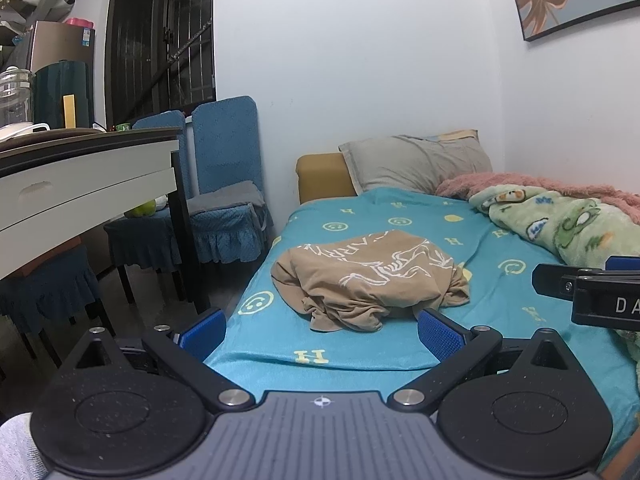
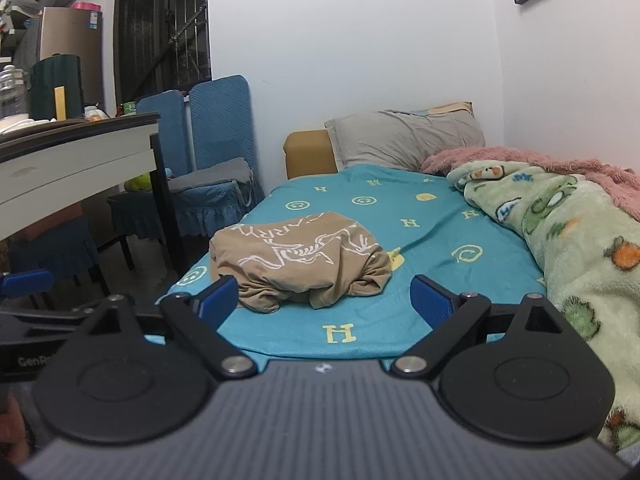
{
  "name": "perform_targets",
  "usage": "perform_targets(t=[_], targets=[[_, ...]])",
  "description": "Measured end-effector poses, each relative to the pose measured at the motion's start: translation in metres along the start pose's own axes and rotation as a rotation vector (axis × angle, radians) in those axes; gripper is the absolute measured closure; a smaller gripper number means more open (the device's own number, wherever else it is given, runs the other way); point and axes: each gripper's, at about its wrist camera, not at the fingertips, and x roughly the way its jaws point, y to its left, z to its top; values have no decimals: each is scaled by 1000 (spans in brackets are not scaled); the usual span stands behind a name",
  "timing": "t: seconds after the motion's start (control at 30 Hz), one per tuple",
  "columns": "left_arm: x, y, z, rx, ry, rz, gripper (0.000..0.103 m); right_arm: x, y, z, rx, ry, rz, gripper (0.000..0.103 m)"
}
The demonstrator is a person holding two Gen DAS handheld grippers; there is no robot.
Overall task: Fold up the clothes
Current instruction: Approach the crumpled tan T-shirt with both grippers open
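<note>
"H" letters on teal bedsheet [image 2: 400,184]; "DA" on right claw [image 1: 600,296]; "GenRo" on left claw [image 2: 28,360].

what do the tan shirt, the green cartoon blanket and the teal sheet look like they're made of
Crumpled tan printed shirt: thin, matte knit, probably cotton jersey; it slumps in fine soft wrinkles.
Green cartoon-print blanket: fluffy plush, likely polyester fleece; its surface looks fuzzy and thick.
Teal patterned bed sheet: smooth flat fabric with a slight sheen and shallow creases; the fibre can't be told.
</note>
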Motion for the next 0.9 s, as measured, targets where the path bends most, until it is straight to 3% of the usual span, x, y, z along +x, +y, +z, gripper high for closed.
perform_targets(t=[0.9], targets=[[20,-7,-12,0,40,15,0,2,-15,-8,89,3,-21,9]])
